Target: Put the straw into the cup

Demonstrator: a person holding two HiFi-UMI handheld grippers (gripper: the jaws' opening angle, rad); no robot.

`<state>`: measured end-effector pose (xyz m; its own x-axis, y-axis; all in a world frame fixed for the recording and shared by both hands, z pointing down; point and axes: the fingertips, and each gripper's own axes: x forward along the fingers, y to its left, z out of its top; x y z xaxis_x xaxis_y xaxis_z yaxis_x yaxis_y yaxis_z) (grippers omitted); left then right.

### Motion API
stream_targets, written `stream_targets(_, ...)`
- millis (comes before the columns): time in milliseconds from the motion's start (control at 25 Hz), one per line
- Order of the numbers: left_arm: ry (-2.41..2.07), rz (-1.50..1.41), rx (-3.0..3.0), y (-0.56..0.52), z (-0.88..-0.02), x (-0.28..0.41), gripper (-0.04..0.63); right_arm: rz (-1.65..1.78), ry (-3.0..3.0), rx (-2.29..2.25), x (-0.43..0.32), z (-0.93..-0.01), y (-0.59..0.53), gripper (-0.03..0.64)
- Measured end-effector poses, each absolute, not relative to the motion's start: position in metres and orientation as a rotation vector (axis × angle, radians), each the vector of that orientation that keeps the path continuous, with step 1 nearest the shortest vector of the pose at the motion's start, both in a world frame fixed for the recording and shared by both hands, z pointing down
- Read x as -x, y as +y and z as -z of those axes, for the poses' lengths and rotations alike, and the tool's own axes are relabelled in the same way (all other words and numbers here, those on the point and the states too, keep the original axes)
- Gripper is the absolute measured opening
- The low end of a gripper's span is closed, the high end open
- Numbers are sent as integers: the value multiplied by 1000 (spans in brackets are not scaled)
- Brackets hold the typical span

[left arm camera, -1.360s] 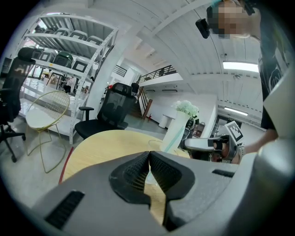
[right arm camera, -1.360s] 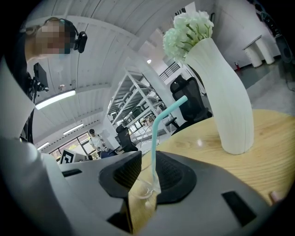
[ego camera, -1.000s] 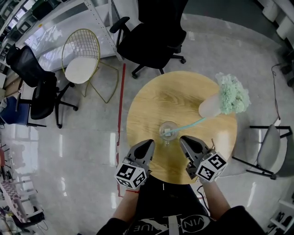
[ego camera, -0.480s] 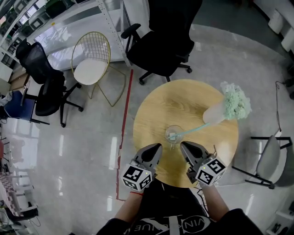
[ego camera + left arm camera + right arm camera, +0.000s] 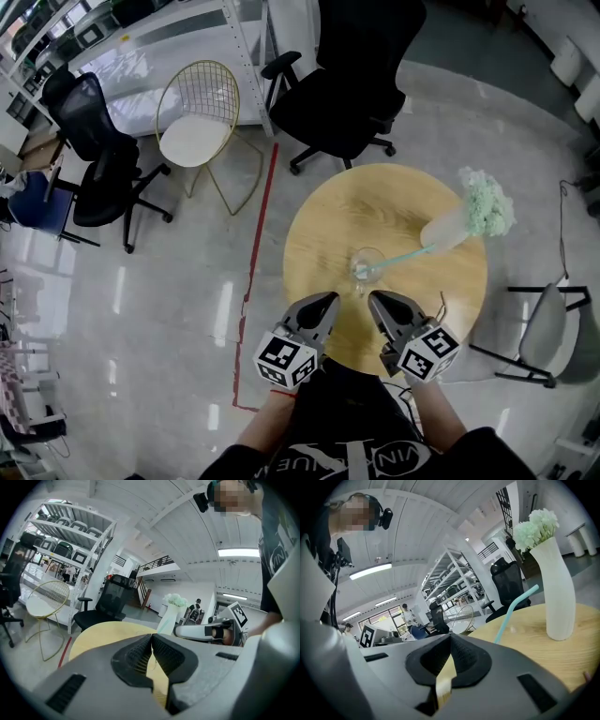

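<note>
- A teal straw [image 5: 401, 258] stands in a clear glass cup [image 5: 366, 265] near the middle of a round wooden desk [image 5: 323, 211]; its lower end sits in the cup and its upper length leans over the rim toward a white vase [image 5: 446, 230] of pale green flowers [image 5: 487, 203]; judged from this, the task looks done
- The left gripper [image 5: 323, 306] hangs over the desk's near edge, jaws pressed together with nothing between them; the left gripper view shows only the desk top past the ribbed pads
- The right gripper [image 5: 382, 306] sits beside it, also closed and empty; in the right gripper view the straw rises behind the jaws, apart from them, with the vase further off
- The straw looks light and thin-walled, likely to flatten or kink under a hard squeeze and to slip when pinched; a gentle hold on the free upper length, clear of the rim, would suit best
- The cup appears to be fragile glass, smooth and easy to tip if the leaning straw is pushed sideways; steadying it low on the wall seems wise
</note>
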<state>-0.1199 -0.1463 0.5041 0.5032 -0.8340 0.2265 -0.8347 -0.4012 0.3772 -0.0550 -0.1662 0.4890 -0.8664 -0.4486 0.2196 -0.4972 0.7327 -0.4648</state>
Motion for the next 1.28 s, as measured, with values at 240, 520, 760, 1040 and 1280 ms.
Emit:
stream_targets(240,-1391,19,-2310,-123,-499,126,14,-786,-2847,-767,65,-484,-141,3)
stream_targets(520,-1386,35,-2323,-97,-490,125,14,-741,-2856,-791,66,-471,-116,3)
stream_targets(760,-1362,33,-2349,-75,-486,114,14,-734,-2862,-831,57,-467,-95,2)
stream_targets(1040,-1325,23,-2379,-49,-484,99,14,-727,-2861,-871,44,-466,-65,3)
stream_targets(1280,-1301,19,-2406,-31,-478,89,14,-715,-2863,-899,35,-462,-45,3)
